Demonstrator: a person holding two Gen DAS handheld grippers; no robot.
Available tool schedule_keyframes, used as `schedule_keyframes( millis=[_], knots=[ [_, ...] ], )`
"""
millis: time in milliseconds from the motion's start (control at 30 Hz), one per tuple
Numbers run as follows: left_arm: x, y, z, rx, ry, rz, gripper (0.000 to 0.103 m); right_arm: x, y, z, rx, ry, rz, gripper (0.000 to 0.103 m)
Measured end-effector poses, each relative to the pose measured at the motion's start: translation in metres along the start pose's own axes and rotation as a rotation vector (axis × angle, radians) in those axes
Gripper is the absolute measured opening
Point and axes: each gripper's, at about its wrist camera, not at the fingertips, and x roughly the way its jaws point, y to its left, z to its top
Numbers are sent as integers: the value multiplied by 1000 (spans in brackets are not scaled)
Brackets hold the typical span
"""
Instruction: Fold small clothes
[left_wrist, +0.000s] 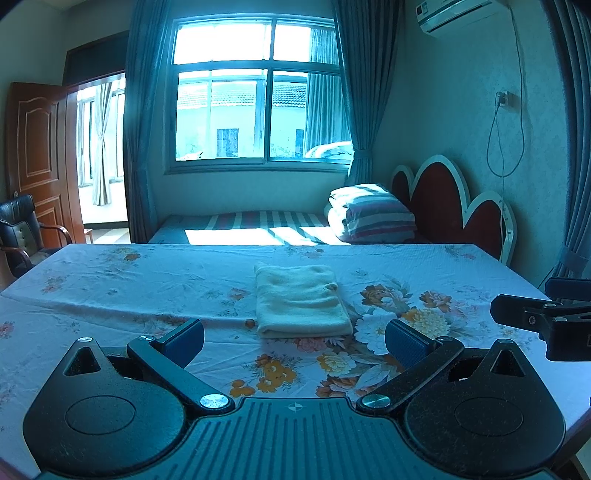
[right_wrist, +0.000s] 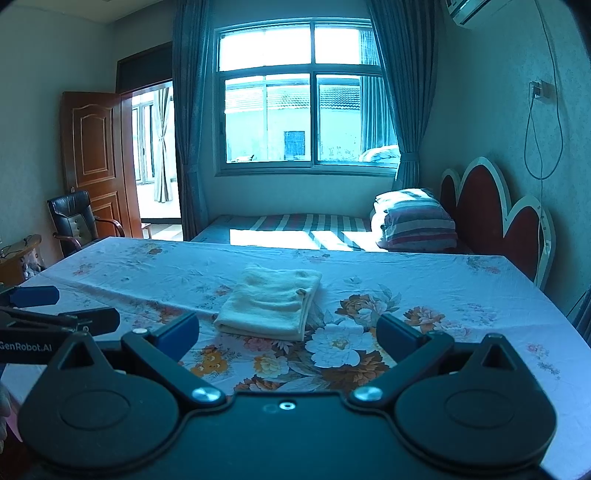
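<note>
A pale yellow garment (left_wrist: 301, 301) lies folded into a neat rectangle on the flowered tablecloth (left_wrist: 147, 284), in the middle of the table. My left gripper (left_wrist: 294, 341) hovers just in front of it, open, with nothing between its blue pads. In the right wrist view the same folded garment (right_wrist: 271, 302) lies ahead and slightly left of my right gripper (right_wrist: 288, 338), which is also open and empty. Each gripper shows at the edge of the other's view: the right gripper (left_wrist: 546, 317) at the right, the left gripper (right_wrist: 48, 306) at the left.
The table's far edge (left_wrist: 258, 245) meets a striped bed (left_wrist: 258, 221) with stacked striped bedding (left_wrist: 373, 214) and a red headboard (left_wrist: 450, 206). A black chair (right_wrist: 74, 221) and an open wooden door (right_wrist: 92, 147) stand at the left. Tablecloth (right_wrist: 461, 295) stretches bare to the right.
</note>
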Motion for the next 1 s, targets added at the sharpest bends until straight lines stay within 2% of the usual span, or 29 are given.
schedule_keyframes(
  millis=[500,1000],
  knots=[
    [4,1,-2,-4,9,-14,103,0,-1,0,-1,1,1,103],
    [4,-1,-2,-9,-5,17,103,2,-3,1,-5,5,5,103]
  ],
)
